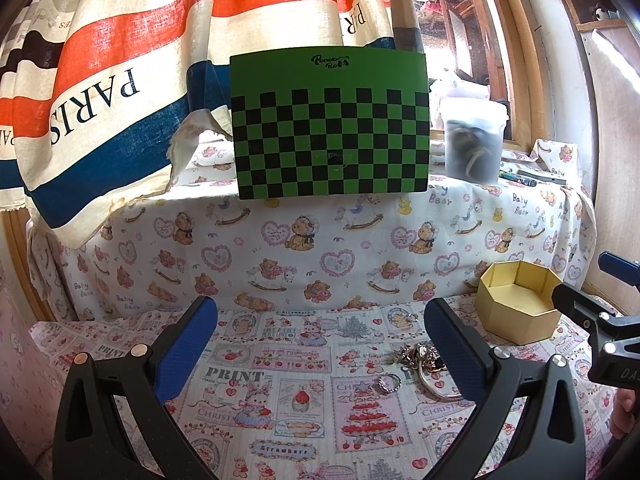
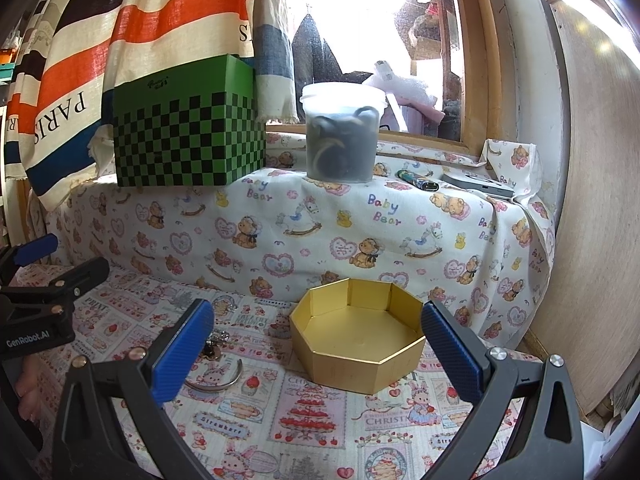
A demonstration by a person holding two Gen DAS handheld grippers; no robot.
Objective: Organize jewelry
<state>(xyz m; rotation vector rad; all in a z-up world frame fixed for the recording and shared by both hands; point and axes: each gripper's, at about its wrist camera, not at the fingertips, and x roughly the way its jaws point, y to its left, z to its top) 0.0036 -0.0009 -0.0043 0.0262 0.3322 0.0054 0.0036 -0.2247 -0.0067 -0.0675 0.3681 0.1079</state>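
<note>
Left wrist view shows the left gripper [image 1: 320,344] spread wide and empty, the jewelry pile [image 1: 416,354] beside its right fingertip, nearer than the gold box [image 1: 516,312].

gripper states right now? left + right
Left gripper: open, holding nothing; jewelry pile lies by its right finger.
Right gripper: open, holding nothing; gold octagonal box sits between its fingers.

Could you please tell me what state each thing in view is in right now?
Gold octagonal box: open, no lid, empty.
Left gripper: open, holding nothing.
Right gripper: open, holding nothing.
Jewelry pile: loose on the cloth, outside the box.
Ring: lying flat, apart from the pile.
Bangle: lying flat beside the box.
Plastic tub: lidded, upright, filled with dark items.
</note>
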